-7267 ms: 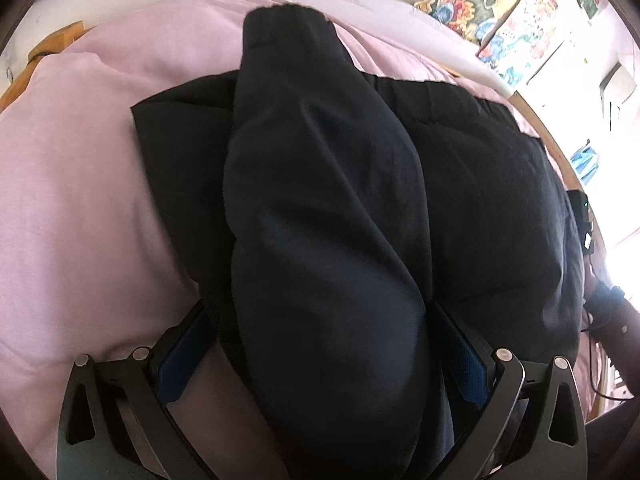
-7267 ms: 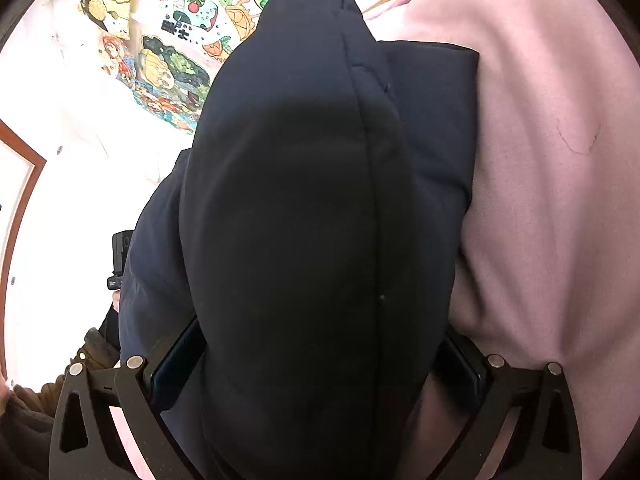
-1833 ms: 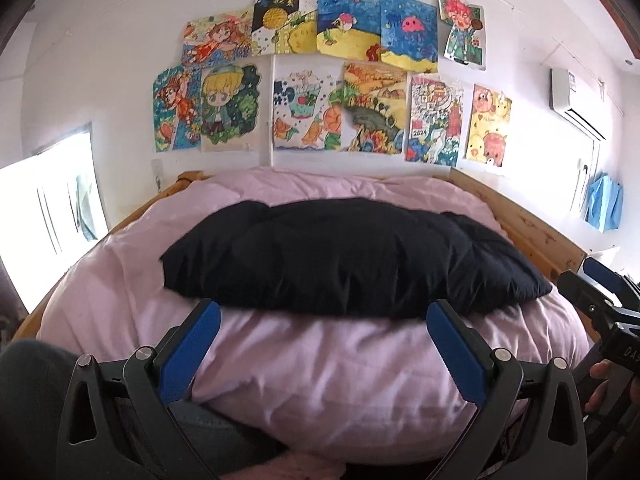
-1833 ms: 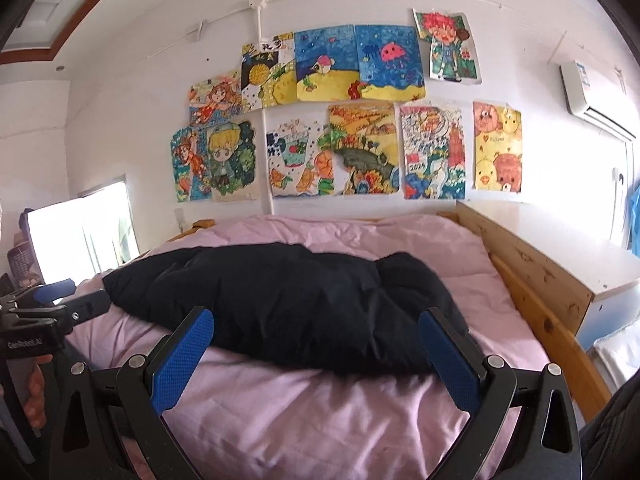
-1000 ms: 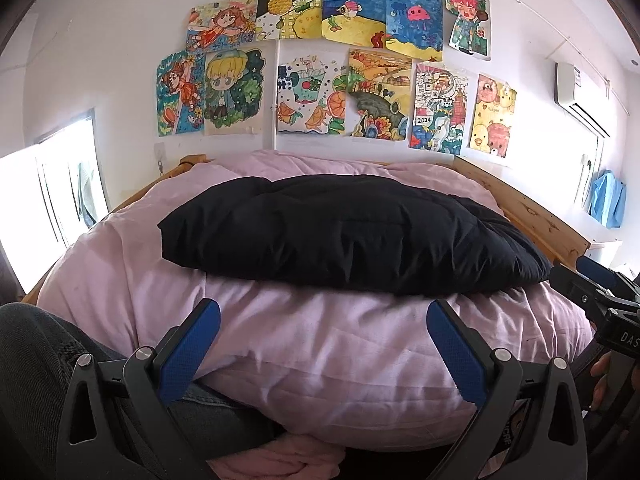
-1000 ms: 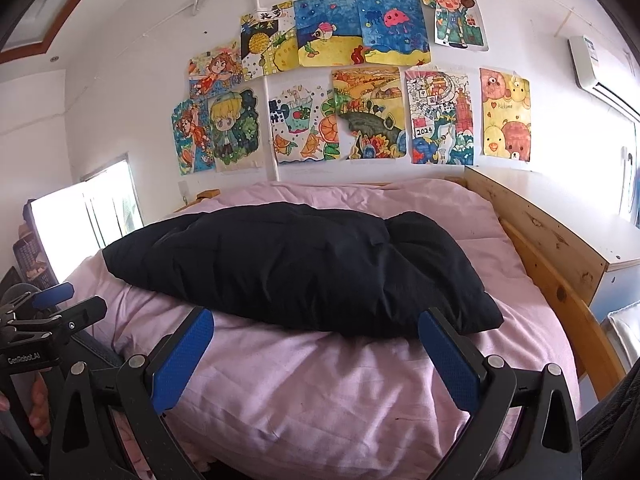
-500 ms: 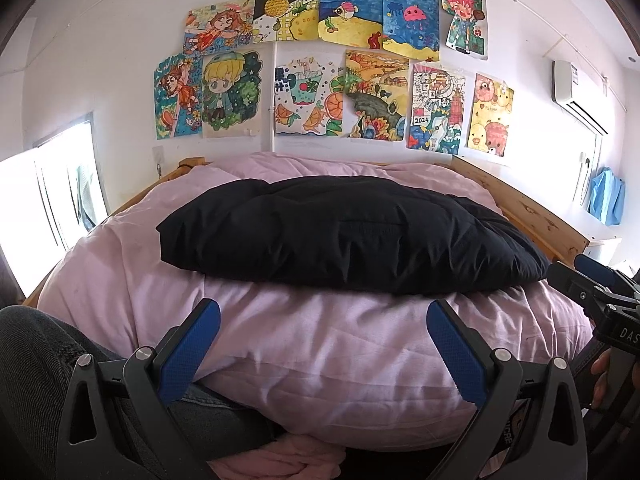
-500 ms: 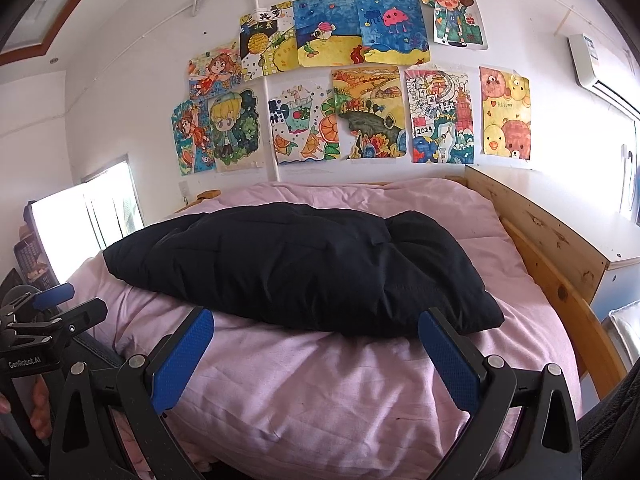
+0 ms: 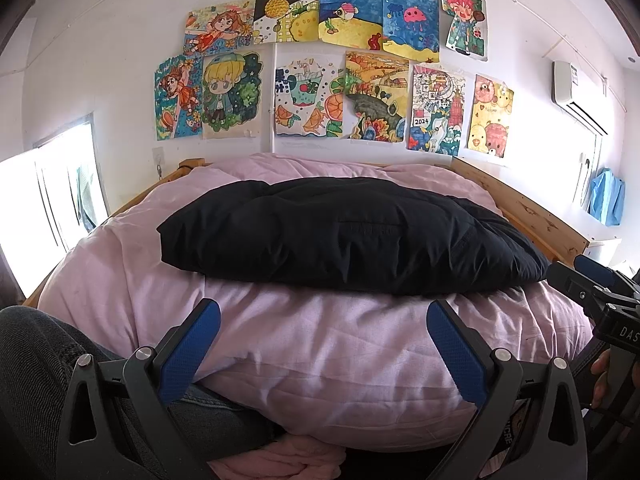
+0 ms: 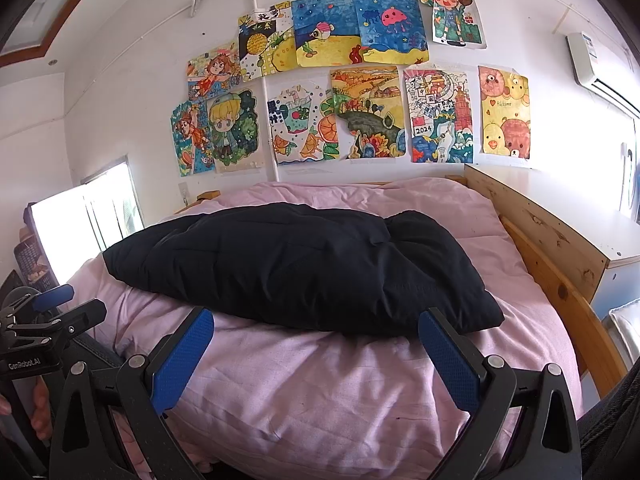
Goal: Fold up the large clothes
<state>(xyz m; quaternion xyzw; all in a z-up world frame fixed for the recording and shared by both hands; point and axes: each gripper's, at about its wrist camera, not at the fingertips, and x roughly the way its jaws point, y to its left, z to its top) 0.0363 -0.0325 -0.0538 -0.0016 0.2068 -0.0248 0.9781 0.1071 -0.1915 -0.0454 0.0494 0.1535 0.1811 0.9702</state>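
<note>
We see the folded black padded coat (image 9: 344, 236) lying as a flat, puffy bundle across the middle of the frame in both views, resting on the pink duvet (image 9: 320, 344) that covers the bed; in the right wrist view the coat (image 10: 304, 272) sits slightly left of centre, with a rounded fold toward its upper right.

In the lower part of the left wrist view, our left hand-held gripper (image 9: 323, 344) is spread wide, its blue pads (image 9: 188, 350) apart and holding nothing, short of the coat's near edge. In the right wrist view the right hand-held gripper (image 10: 316, 354) is likewise spread wide and empty, its blue pads (image 10: 182, 356) framing the duvet (image 10: 320, 392) just below the coat.

Each gripper also shows at the edge of the other's view: the right one at the right edge of the left wrist frame, the left one at the lower left of the right wrist frame.

A wooden bed frame (image 10: 556, 280) runs along the right side. Colourful drawings (image 9: 332, 72) cover the white wall across the top. A bright window (image 9: 44, 204) fills the left edge, and an air conditioner (image 9: 576, 100) hangs at the upper right.
</note>
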